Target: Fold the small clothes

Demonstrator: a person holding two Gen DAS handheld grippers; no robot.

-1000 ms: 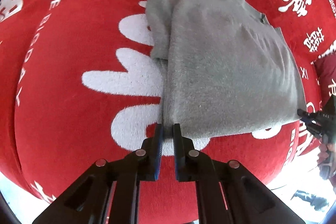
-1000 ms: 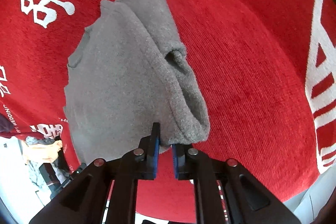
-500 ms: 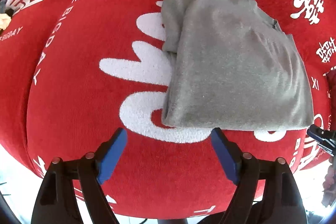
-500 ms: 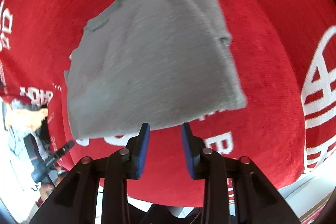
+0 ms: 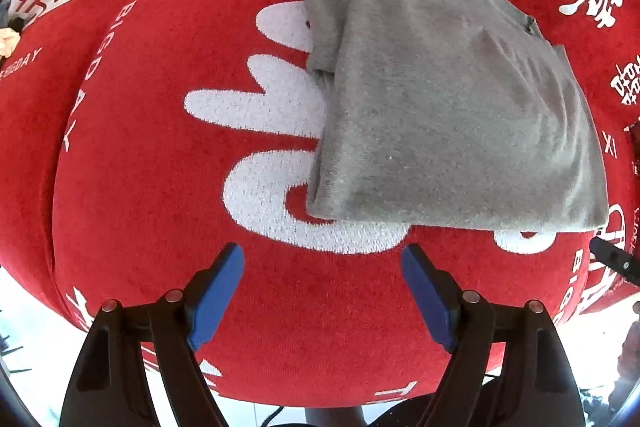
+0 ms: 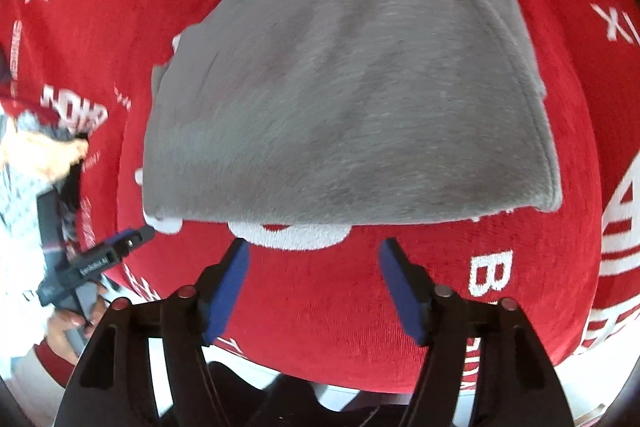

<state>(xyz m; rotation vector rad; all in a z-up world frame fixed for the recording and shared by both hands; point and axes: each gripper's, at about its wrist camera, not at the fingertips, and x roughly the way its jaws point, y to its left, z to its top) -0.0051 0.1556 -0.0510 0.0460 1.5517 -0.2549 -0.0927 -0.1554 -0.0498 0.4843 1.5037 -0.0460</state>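
A grey knit garment lies folded flat on the red cloth with white lettering. It also shows in the right wrist view. My left gripper is open and empty, a little short of the fold's near left corner. My right gripper is open and empty, just short of the garment's near edge. The left gripper's tip shows at the left of the right wrist view, and the right gripper's tip at the right edge of the left wrist view.
The red cloth covers the whole work surface and drops off at its near edge. The person's hand and patterned sleeve hold the left gripper at the far left.
Both grippers let go of the garment's near edge, opened wide and drew back toward me. The garment now lies flat, folded.
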